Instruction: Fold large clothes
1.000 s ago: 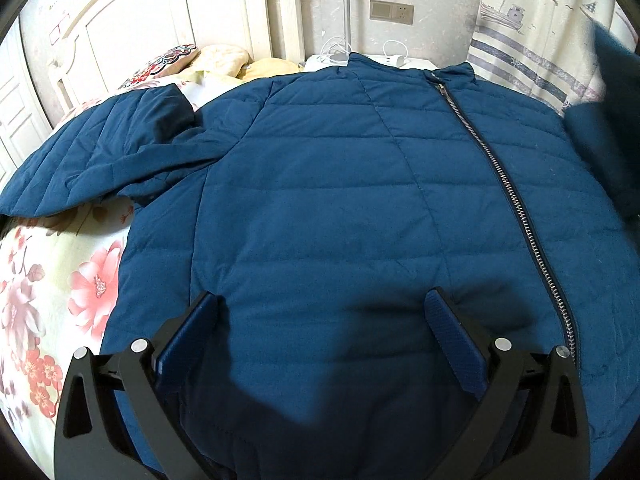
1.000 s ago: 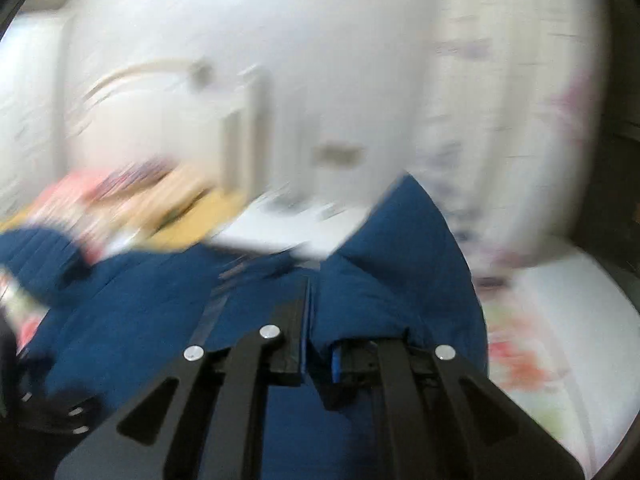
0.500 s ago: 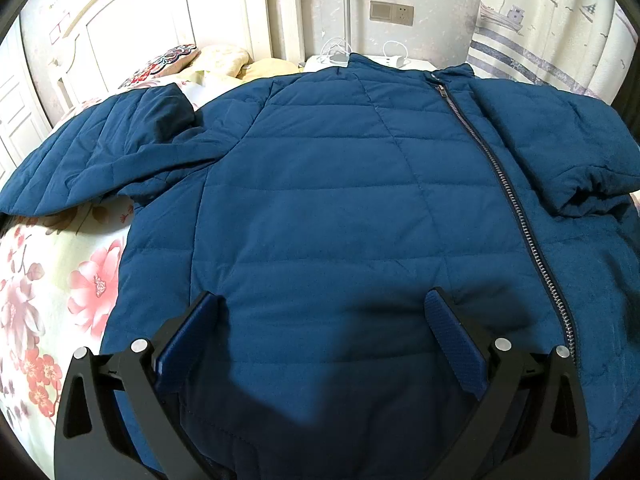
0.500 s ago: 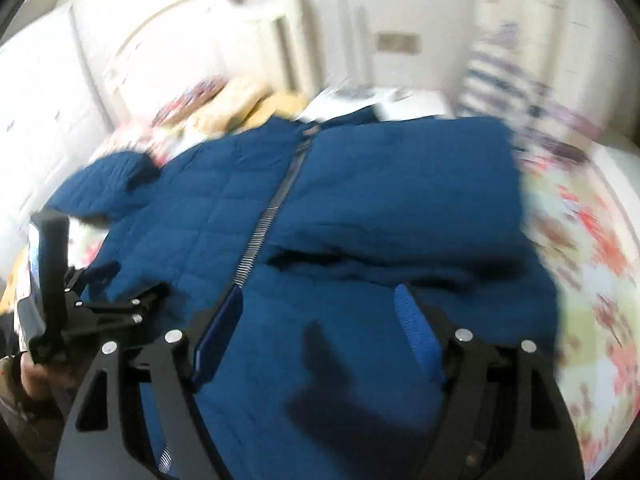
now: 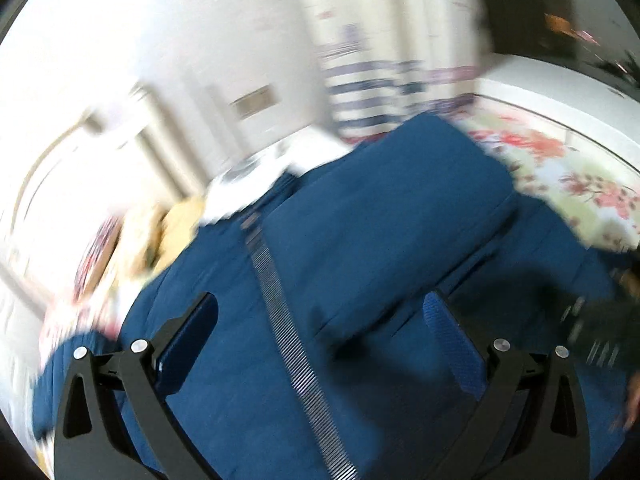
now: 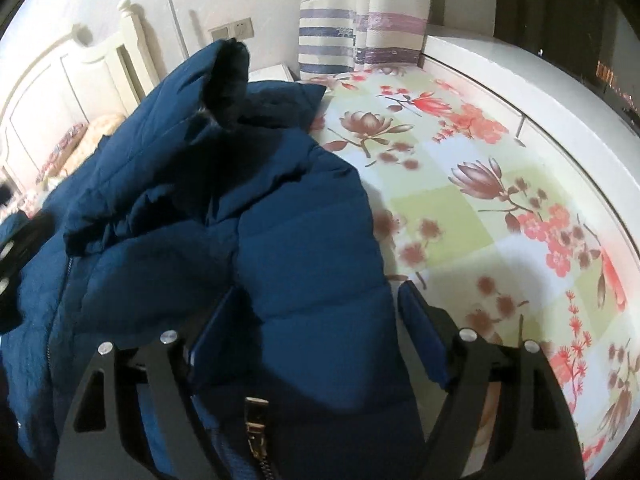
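A dark blue quilted jacket [image 5: 360, 248] lies front up on the floral bedsheet [image 5: 560, 168], its zipper [image 5: 276, 292] running down the middle. Its right sleeve [image 5: 392, 200] is folded across the chest. My left gripper [image 5: 320, 336] is open and empty above the zipper; this view is blurred. In the right wrist view the jacket [image 6: 200, 208] fills the left half, the sleeve cuff [image 6: 228, 80] standing up. My right gripper [image 6: 316, 332] is open over the jacket's right hem edge, one finger on each side of it, the zipper pull [image 6: 256, 420] just below.
The white headboard [image 6: 60, 80] and pillows [image 6: 92, 132] are at the far left. A striped curtain [image 6: 344, 36] hangs behind the bed. A white ledge [image 6: 540, 80] borders the bedsheet [image 6: 500, 208] on the right.
The left gripper has swung right, its view now blurred and turned toward the jacket's right side. The right gripper, after releasing the folded sleeve, has dropped to the right hem edge.
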Motion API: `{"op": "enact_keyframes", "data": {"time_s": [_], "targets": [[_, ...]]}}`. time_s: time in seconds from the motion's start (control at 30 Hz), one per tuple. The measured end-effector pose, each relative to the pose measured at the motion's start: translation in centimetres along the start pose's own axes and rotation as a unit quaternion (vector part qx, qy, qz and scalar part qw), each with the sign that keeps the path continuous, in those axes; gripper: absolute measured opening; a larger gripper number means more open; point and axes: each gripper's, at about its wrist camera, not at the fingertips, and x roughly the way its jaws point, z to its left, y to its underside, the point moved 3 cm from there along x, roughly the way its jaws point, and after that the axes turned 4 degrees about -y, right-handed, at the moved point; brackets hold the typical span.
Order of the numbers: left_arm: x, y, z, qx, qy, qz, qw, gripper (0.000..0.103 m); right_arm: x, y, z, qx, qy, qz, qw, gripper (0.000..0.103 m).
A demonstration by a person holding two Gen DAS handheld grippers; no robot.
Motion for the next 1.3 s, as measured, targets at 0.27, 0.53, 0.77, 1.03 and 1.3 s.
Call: {"op": "enact_keyframes", "data": {"time_s": [0.27,0.53,0.77,1.03,1.3], "targets": [[3.3,-5.2,-8.0,0.121,0.029,-0.002,0.9922,0.072,-0.2,0.3,-0.1,0.003,-0.006,-0.003,1.0,0.081],[-0.9,-4.2,0.7,-0.088,0.121,-0.049,0.9875,0.0,-0.2,0.2,-0.2,0.005,-0.008,-0.004,1.0,0.081],[-1.9,-2.2,1.4,-0.054,0.115,-0.037,0.9912,0.014,-0.2,0.2,-0.1,0.004,-0.006,-0.004,1.0,0.082],[-2.1,-1.8,-1.9,-0.008,0.128,-0.054,0.9903,0.098,-0.2,0.2,0.0,0.008,-0.008,-0.005,1.0,0.083],[0.9,-2.0,-6.9,0.123,0.095,-0.016,0.9877,0.072,-0.1,0.2,0.1,0.007,-0.011,-0.005,1.0,0.084]]}}
